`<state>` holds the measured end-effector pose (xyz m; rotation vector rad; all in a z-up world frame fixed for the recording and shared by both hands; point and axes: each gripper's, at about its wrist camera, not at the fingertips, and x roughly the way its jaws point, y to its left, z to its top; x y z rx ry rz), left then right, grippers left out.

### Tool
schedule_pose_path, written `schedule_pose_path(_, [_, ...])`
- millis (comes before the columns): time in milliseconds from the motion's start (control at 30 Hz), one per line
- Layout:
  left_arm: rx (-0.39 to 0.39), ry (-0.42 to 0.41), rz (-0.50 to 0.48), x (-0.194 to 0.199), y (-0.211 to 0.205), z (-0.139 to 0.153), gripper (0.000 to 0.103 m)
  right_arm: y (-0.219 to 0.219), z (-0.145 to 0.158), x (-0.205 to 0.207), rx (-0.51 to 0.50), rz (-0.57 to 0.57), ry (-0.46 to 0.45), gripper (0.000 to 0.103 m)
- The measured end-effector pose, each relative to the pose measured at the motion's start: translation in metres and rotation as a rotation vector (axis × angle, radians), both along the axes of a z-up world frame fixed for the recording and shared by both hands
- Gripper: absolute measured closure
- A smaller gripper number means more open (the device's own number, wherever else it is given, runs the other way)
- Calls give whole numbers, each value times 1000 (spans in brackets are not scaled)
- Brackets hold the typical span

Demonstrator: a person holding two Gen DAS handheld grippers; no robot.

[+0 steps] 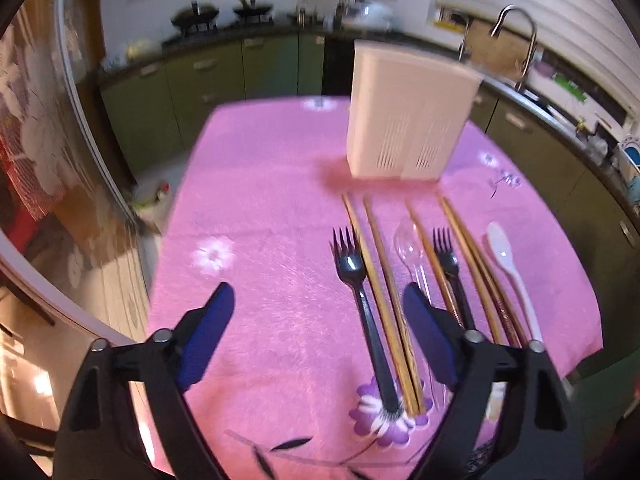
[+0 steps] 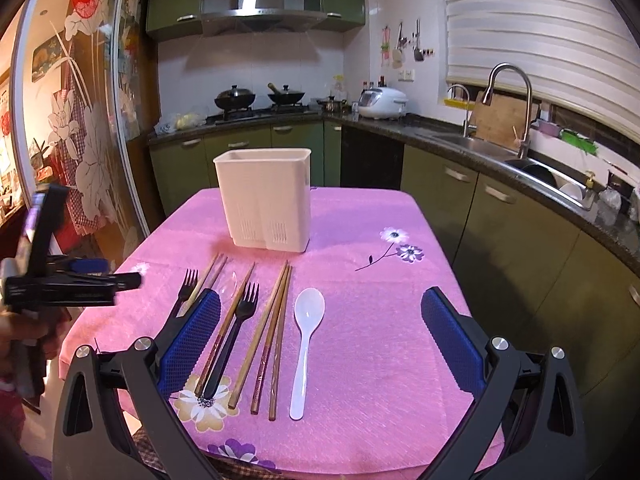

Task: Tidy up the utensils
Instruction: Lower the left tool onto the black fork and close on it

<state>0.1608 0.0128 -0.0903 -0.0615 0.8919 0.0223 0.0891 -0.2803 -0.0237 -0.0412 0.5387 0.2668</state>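
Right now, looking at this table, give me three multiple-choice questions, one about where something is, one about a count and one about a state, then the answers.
1. Where does the white utensil holder stand relative to the row of utensils?
A. Beyond their far ends
B. At the near table edge
C. On top of them

2. How many black forks lie on the pink tablecloth?
A. One
B. Two
C. Four

3. What is the state of the right gripper?
A. Shut on a chopstick
B. Open, holding nothing
C. Shut on the white spoon

Answers:
1 A, the holder stands upright past the utensil tips in both views.
2 B, one fork lies at the left end of the row and a second fork between chopsticks.
3 B, its jaws stand wide apart, and the white spoon lies flat on the cloth.
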Motion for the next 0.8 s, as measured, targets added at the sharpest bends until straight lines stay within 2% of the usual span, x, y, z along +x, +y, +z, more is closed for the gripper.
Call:
schedule_pose_path(200, [3, 146, 7, 42, -11, -39, 34, -6, -12, 19, 24, -1, 34, 4])
schedule_pose_path(367, [12, 205, 28, 53, -16, -54, 41, -19, -20, 32, 52, -9, 60, 4])
schedule_pose_path(500, [12, 228, 50, 57, -14, -60, 50, -26, -24, 38, 72, -11, 72, 4])
schedule_pose_path(667, [11, 226, 65, 56, -11, -61, 50, -26, -29, 43, 78, -5, 88, 4])
schedule_pose_path(733, [26, 223, 69, 55, -9, -61, 55, -24, -30, 45, 72, -2, 100, 4])
schedule_pose_path(800, [35, 210, 63, 56, -9, -60, 70, -18, -31, 47, 63, 7, 112, 4])
